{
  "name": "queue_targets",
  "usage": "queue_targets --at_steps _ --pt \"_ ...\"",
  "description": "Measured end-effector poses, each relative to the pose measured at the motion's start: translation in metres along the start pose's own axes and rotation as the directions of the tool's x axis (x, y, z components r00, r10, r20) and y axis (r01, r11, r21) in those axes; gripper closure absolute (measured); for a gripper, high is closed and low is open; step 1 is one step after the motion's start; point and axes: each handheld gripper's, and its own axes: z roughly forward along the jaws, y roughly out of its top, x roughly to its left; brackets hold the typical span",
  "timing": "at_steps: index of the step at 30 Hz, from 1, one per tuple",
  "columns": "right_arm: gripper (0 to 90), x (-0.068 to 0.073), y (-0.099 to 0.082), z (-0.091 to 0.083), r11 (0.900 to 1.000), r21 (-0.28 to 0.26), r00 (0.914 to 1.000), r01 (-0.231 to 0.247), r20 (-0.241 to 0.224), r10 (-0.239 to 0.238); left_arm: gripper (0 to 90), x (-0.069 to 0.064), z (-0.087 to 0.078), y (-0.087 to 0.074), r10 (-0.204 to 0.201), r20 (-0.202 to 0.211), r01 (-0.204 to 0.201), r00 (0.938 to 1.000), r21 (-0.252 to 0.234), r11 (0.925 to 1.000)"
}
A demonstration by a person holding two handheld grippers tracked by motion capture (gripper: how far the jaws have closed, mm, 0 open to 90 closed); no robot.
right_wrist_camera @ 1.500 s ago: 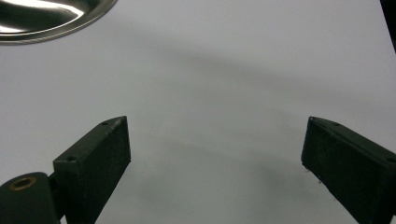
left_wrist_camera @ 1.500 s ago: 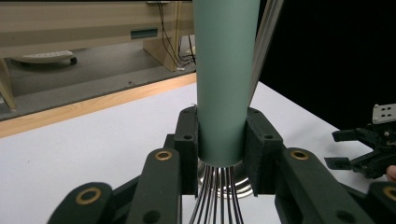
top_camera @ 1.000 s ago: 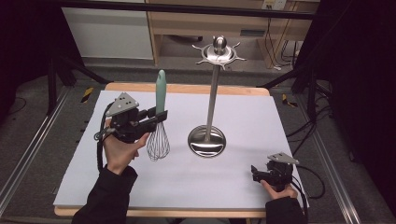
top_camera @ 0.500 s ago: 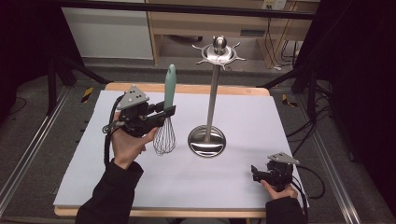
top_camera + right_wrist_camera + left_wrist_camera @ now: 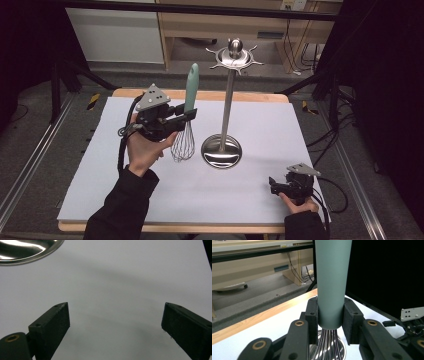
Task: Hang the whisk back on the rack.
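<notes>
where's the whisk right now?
High view: the whisk stands upright left of centre, handle up, gripped by the left claw, just left of the metal stand.

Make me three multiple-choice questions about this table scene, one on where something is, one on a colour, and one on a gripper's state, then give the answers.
1. Where does the whisk stand relative to the steel stand?
A. To its left in the high view
B. To its right in the high view
C. Hung on its top hooks

2. What colour is the whisk's handle?
A. Red
B. Pale green
C. Black

3. How does the right gripper stand?
A. Shut on the whisk
B. Shut on the stand
C. Open over the white mat

Answers: 1 A, the left gripper holds it up left of the stand's pole. 2 B, the handle shows pale green between the pads. 3 C, its jaws stand wide apart with nothing between them.
</notes>
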Motion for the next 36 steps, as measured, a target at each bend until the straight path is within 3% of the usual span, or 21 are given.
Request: queue_targets --at_steps 36 --pt "8.5 0.000 0.000 -0.001 1.0000 -0.005 1.0000 -0.001 -0.008 0.001 69.2 -0.007 0.024 0.015 0.032 -0.012 -0.031 0.9994 0.065 0.9974"
